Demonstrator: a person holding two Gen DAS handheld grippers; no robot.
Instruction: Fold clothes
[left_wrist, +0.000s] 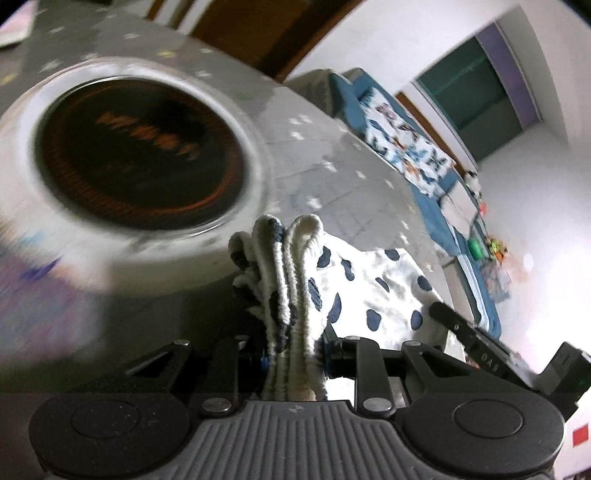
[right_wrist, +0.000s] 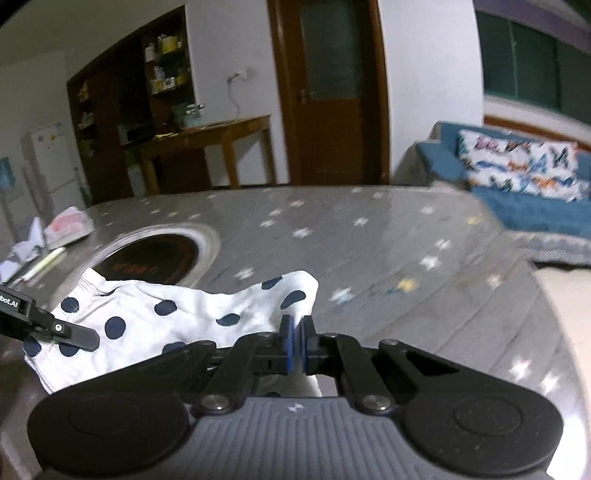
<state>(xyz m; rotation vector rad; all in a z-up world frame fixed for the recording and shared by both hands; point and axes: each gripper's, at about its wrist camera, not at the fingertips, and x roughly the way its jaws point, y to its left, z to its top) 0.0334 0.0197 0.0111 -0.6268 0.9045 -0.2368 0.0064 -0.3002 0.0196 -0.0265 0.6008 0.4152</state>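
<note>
Between our left gripper's (left_wrist: 295, 354) closed jaws we pinch the bunched ribbed waistband of the white garment with navy polka dots (left_wrist: 373, 291). Our right gripper (right_wrist: 296, 345) clamps its other edge, cloth spreading leftward. Beyond lies the grey star-patterned table (right_wrist: 369, 243) with its round dark inset (right_wrist: 155, 258).

The garment (right_wrist: 155, 317) was white with navy dots; the table (right_wrist: 369, 236) grey with pale stars; the sofa (right_wrist: 532, 210) at two o'clock blue.
</note>
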